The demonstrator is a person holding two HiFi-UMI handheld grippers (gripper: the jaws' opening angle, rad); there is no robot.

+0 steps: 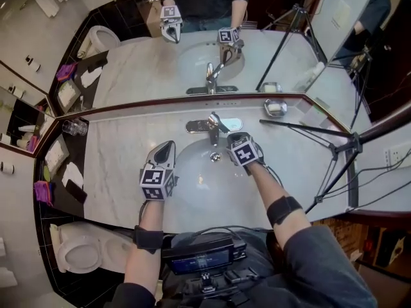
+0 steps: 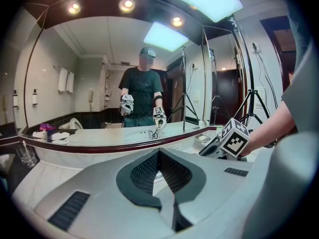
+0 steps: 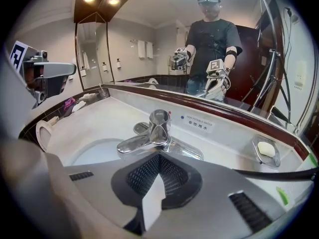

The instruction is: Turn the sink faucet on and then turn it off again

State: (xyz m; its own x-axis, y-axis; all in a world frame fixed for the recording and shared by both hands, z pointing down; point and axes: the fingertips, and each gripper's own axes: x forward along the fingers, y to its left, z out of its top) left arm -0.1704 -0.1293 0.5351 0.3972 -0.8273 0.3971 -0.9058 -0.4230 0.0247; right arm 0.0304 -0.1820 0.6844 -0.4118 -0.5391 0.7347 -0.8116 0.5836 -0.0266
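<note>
A chrome single-lever faucet (image 1: 212,127) stands at the back of the white oval basin (image 1: 192,185). In the right gripper view the faucet (image 3: 158,127) is just ahead of the jaws, its spout pointing left, and no water shows at it. My right gripper (image 1: 230,136) is shut and empty, its tip close beside the faucet's right side and tilted down toward it. My left gripper (image 1: 168,145) hovers over the basin's left rim, also shut with nothing in it. From the left gripper view the right gripper's marker cube (image 2: 234,137) shows at the right.
A soap dish (image 1: 275,108) with a bar sits on the marble counter right of the faucet. A black tripod leg (image 1: 302,128) crosses the counter's right part. A glass (image 1: 75,128) stands at the far left. The mirror rises right behind the faucet. A toilet (image 1: 80,252) is below left.
</note>
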